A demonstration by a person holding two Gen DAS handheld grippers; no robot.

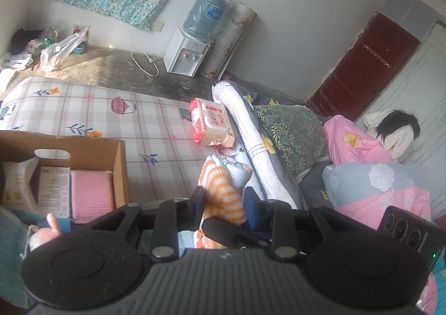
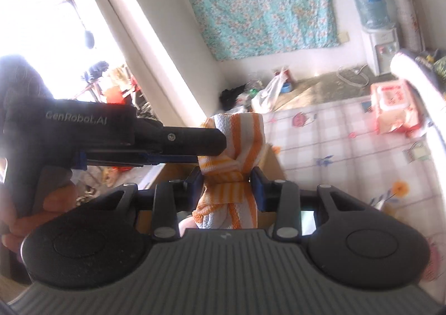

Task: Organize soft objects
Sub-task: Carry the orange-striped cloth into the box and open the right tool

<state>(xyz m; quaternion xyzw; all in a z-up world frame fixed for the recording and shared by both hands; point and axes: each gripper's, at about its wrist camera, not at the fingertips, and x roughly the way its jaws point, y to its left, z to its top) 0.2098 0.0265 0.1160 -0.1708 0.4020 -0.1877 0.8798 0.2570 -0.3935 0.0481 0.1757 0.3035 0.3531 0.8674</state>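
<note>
An orange-and-white striped towel [image 1: 223,189] is bunched up and held off the bed by both grippers. In the left wrist view my left gripper [image 1: 225,199] is shut on it, its blue pads pressing on both sides. In the right wrist view my right gripper [image 2: 226,186] is shut on the towel [image 2: 239,131] lower down, where the cloth is pinched narrow. My left gripper [image 2: 214,152] reaches in from the left and clamps the towel's upper part. An open cardboard box [image 1: 122,164] at the left holds a pink cloth [image 1: 92,195] and paper packets.
The plaid bed sheet [image 1: 97,108] lies below, with a wet-wipes pack [image 1: 213,125] on it. Folded quilts [image 1: 242,125] and pillows [image 1: 292,133] pile up at the right, with a phone [image 1: 404,228] nearby. A water dispenser [image 1: 186,58] and bags [image 1: 58,50] stand by the far wall.
</note>
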